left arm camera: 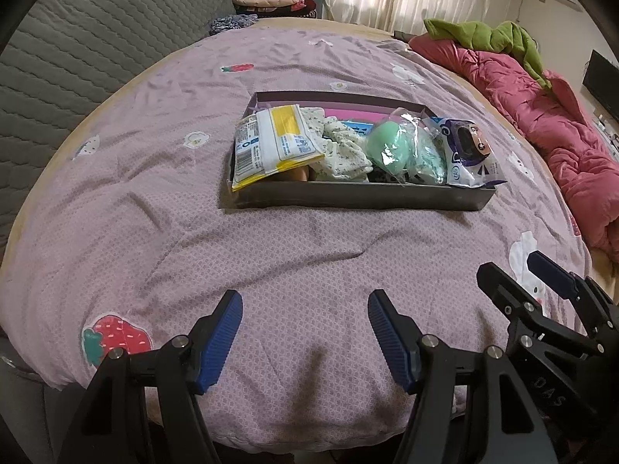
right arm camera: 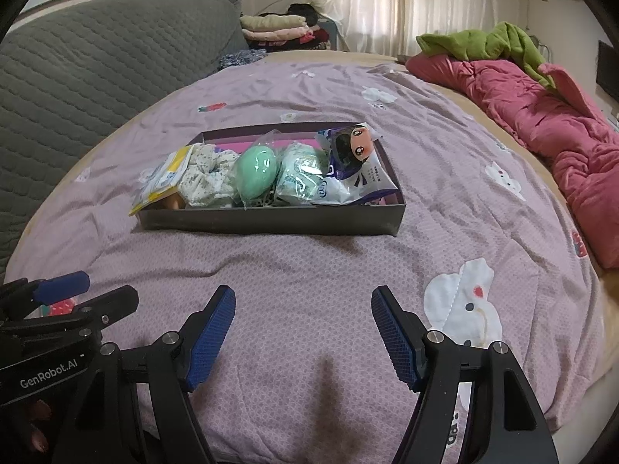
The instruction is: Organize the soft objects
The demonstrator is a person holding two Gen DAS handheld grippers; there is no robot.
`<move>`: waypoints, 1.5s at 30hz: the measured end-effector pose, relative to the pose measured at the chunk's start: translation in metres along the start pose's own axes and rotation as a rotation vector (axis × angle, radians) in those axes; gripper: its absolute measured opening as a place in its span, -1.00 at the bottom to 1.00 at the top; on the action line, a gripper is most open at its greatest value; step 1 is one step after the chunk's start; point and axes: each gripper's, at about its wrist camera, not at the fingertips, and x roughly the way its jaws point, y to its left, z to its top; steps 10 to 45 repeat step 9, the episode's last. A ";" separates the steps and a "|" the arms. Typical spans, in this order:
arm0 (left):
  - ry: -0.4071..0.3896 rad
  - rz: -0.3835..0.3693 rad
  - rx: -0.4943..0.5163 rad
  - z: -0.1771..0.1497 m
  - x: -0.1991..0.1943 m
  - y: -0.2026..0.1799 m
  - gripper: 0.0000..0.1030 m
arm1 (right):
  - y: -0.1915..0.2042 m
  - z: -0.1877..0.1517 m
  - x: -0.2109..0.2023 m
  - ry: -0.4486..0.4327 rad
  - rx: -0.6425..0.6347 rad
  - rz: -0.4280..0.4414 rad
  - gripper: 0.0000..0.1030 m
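Note:
A dark shallow box (left arm camera: 348,195) (right arm camera: 271,222) rests on the purple bedspread. Inside lie a yellow-and-white packet (left arm camera: 271,143) (right arm camera: 162,178), a floral scrunchie (left arm camera: 344,150) (right arm camera: 209,181), a green egg-shaped item in plastic (left arm camera: 387,145) (right arm camera: 257,172), a pale green packet (left arm camera: 425,154) (right arm camera: 305,178) and a white-purple pouch with a doll face (left arm camera: 468,150) (right arm camera: 356,166). My left gripper (left arm camera: 305,342) hovers open and empty over the bedspread, well short of the box. My right gripper (right arm camera: 303,334) is likewise open and empty.
A pink quilt (left arm camera: 541,116) (right arm camera: 541,116) with a green cloth (right arm camera: 483,44) lies along the bed's right side. A grey quilted cover (right arm camera: 96,62) rises at the left. Folded clothes (right arm camera: 278,27) are stacked at the back. Bare bedspread (right arm camera: 309,266) lies between grippers and box.

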 end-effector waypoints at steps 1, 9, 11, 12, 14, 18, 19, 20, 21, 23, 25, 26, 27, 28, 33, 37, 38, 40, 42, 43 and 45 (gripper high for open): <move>0.000 0.002 0.001 0.000 0.000 0.000 0.30 | 0.000 0.000 0.000 -0.001 0.000 -0.001 0.44; -0.017 -0.007 0.003 0.003 0.000 0.002 0.30 | -0.001 0.000 0.000 0.003 0.002 0.002 0.44; -0.017 -0.007 0.003 0.003 0.000 0.002 0.30 | -0.001 0.000 0.000 0.003 0.002 0.002 0.44; -0.017 -0.007 0.003 0.003 0.000 0.002 0.30 | -0.001 0.000 0.000 0.003 0.002 0.002 0.44; -0.017 -0.007 0.003 0.003 0.000 0.002 0.30 | -0.001 0.000 0.000 0.003 0.002 0.002 0.44; -0.017 -0.007 0.003 0.003 0.000 0.002 0.30 | -0.001 0.000 0.000 0.003 0.002 0.002 0.44; -0.017 -0.007 0.003 0.003 0.000 0.002 0.30 | -0.001 0.000 0.000 0.003 0.002 0.002 0.44; -0.017 -0.007 0.003 0.003 0.000 0.002 0.30 | -0.001 0.000 0.000 0.003 0.002 0.002 0.44; -0.017 -0.007 0.003 0.003 0.000 0.002 0.30 | -0.001 0.000 0.000 0.003 0.002 0.002 0.44; -0.017 -0.007 0.003 0.003 0.000 0.002 0.30 | -0.001 0.000 0.000 0.003 0.002 0.002 0.44; -0.017 -0.007 0.003 0.003 0.000 0.002 0.30 | -0.001 0.000 0.000 0.003 0.002 0.002 0.44; -0.017 -0.007 0.003 0.003 0.000 0.002 0.30 | -0.001 0.000 0.000 0.003 0.002 0.002 0.44; -0.017 -0.007 0.003 0.003 0.000 0.002 0.30 | -0.001 0.000 0.000 0.003 0.002 0.002 0.44; -0.017 -0.007 0.003 0.003 0.000 0.002 0.30 | -0.001 0.000 0.000 0.003 0.002 0.002 0.44; -0.017 -0.007 0.003 0.003 0.000 0.002 0.30 | -0.001 0.000 0.000 0.003 0.002 0.002 0.44; -0.017 -0.007 0.003 0.003 0.000 0.002 0.30 | -0.001 0.000 0.000 0.003 0.002 0.002 0.44; -0.017 -0.007 0.003 0.003 0.000 0.002 0.30 | -0.001 0.000 0.000 0.003 0.002 0.002 0.44; -0.017 -0.007 0.003 0.003 0.000 0.002 0.30 | -0.001 0.000 0.000 0.003 0.002 0.002 0.44; -0.017 -0.007 0.003 0.003 0.000 0.002 0.30 | -0.001 0.000 0.000 0.003 0.002 0.002 0.44; -0.017 -0.007 0.003 0.003 0.000 0.002 0.30 | -0.001 0.000 0.000 0.003 0.002 0.002 0.44; -0.017 -0.007 0.003 0.003 0.000 0.002 0.30 | -0.001 0.000 0.000 0.003 0.002 0.002 0.44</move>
